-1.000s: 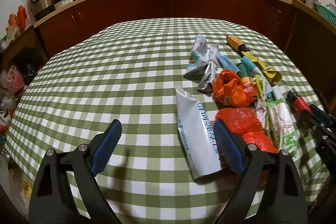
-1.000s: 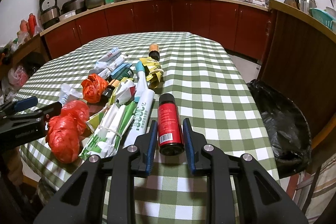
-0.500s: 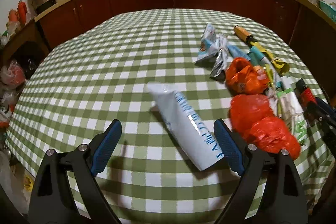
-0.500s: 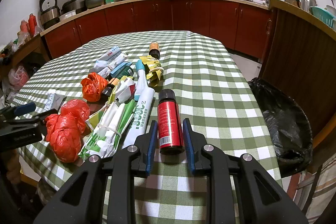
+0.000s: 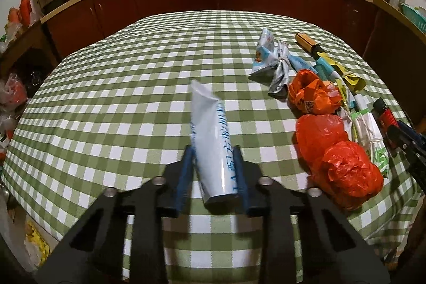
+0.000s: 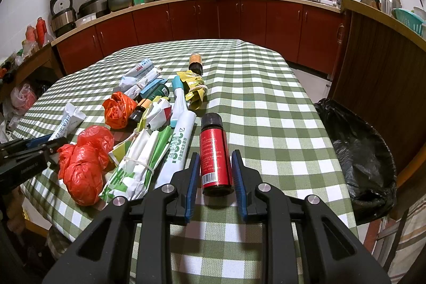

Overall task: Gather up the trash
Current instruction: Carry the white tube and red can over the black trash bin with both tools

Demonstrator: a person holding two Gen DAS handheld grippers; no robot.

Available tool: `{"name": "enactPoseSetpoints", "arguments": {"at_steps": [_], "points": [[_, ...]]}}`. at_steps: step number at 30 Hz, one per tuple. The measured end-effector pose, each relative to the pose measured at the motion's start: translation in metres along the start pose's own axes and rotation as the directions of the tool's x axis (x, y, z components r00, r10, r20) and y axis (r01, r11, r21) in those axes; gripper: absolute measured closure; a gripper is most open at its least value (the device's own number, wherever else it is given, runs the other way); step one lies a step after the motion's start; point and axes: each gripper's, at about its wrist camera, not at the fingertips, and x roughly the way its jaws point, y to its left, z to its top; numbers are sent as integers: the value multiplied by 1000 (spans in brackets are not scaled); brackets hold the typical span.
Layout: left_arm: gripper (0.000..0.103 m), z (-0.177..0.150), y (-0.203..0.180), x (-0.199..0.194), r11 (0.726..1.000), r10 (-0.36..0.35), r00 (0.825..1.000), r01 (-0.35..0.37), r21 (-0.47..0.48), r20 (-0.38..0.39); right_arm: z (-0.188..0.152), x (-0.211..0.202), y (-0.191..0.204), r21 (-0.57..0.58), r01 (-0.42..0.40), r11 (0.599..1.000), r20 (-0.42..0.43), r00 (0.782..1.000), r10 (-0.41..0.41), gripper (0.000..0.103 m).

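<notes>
Closing left gripper (image 5: 213,172) just caught white squeezy tube (image 5: 211,140), tip toward 12 o'clock; right gripper (image 6: 216,169) pinched red bottle (image 6: 214,153); both ready for black bag (image 6: 356,151) at 3 o'clock.

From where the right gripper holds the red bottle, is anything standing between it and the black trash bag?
Nothing visible does. The right gripper grips the red bottle near the table's edge; only bare checked tablecloth and open space lie toward the black trash bag. The pile of wrappers lies on the other side.
</notes>
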Motion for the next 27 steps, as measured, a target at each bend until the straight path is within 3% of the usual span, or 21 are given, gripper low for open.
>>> {"name": "enactPoseSetpoints", "arguments": {"at_steps": [15,20,27], "points": [[84,6,-3,-21,1000,8,997,-8,2,77,2,-14,-1,-7,9,1000,46,999,-9,78],[84,14,-20,-34,999,-35,994,33,22,103,6,-23,-13,10,37,999,73,997,-38,78],[84,29,-74,-41,986,-143,982,130,103,126,13,-31,-55,74,134,988,102,985,-141,78]]}}
